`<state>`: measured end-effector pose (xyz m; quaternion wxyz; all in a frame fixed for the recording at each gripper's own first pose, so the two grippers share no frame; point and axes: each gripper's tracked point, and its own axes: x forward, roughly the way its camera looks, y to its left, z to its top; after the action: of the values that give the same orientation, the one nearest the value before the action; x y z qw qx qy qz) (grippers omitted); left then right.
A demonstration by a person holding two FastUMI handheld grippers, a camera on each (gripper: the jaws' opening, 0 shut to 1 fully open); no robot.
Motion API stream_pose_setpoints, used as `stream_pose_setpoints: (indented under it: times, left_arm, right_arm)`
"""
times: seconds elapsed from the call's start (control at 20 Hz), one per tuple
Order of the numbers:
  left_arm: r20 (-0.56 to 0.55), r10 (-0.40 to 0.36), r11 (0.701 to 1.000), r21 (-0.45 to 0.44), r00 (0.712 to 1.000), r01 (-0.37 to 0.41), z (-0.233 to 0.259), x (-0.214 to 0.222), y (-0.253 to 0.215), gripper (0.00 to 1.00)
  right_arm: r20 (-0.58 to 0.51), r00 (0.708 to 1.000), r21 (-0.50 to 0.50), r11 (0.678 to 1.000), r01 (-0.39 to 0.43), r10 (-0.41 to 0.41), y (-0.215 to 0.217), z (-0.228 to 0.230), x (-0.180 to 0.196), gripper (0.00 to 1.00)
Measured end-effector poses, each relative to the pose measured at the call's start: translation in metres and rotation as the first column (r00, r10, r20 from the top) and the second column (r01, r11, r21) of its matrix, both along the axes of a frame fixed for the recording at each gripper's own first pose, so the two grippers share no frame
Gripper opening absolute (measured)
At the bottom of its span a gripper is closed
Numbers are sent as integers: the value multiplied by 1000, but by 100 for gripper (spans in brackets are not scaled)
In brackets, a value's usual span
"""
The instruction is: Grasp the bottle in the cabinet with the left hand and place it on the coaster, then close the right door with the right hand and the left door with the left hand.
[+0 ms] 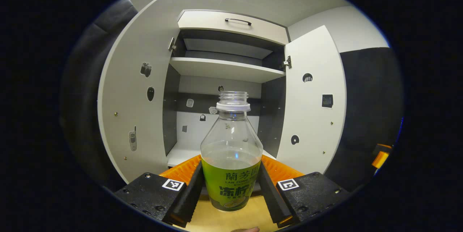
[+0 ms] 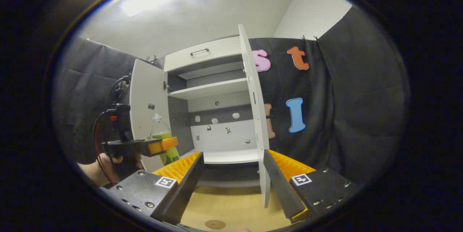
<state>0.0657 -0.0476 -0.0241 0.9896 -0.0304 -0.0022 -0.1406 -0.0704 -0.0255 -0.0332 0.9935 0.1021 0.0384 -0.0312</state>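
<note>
A clear, uncapped bottle (image 1: 231, 152) with a green label and some liquid stands upright between the fingers of my left gripper (image 1: 231, 188), which is shut on its labelled lower half, above the wooden table (image 1: 213, 221). In the right gripper view the same bottle (image 2: 164, 141) hangs in the left gripper (image 2: 159, 146), held by a hand (image 2: 97, 170), in front of the cabinet's left door (image 2: 146, 105). My right gripper (image 2: 231, 185) is open, with the edge of the right door (image 2: 255, 116) rising between its fingers farther off. A round coaster (image 2: 215, 224) lies on the table below.
The white cabinet (image 1: 226, 69) stands open with both doors swung out, the left door (image 1: 135, 91) and the right door (image 1: 311, 98). Its shelves hold nothing but small stickers on the back wall. A drawer with a dark handle (image 1: 237, 21) sits on top. Black cloth walls surround it.
</note>
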Motion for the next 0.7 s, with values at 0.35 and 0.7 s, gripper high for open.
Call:
stream_pose_setpoints:
  times: [0.35, 0.7]
  left_arm:
    - [-43, -62, 997, -37, 997, 61, -35, -30, -14, 80]
    - [-178, -119, 991, -74, 977, 107, -124, -35, -18, 80]
  right_arm:
    - [37, 999, 41, 999, 25, -27, 13, 16, 11, 99]
    - [-14, 998, 6, 998, 58, -58, 8, -9, 10, 99]
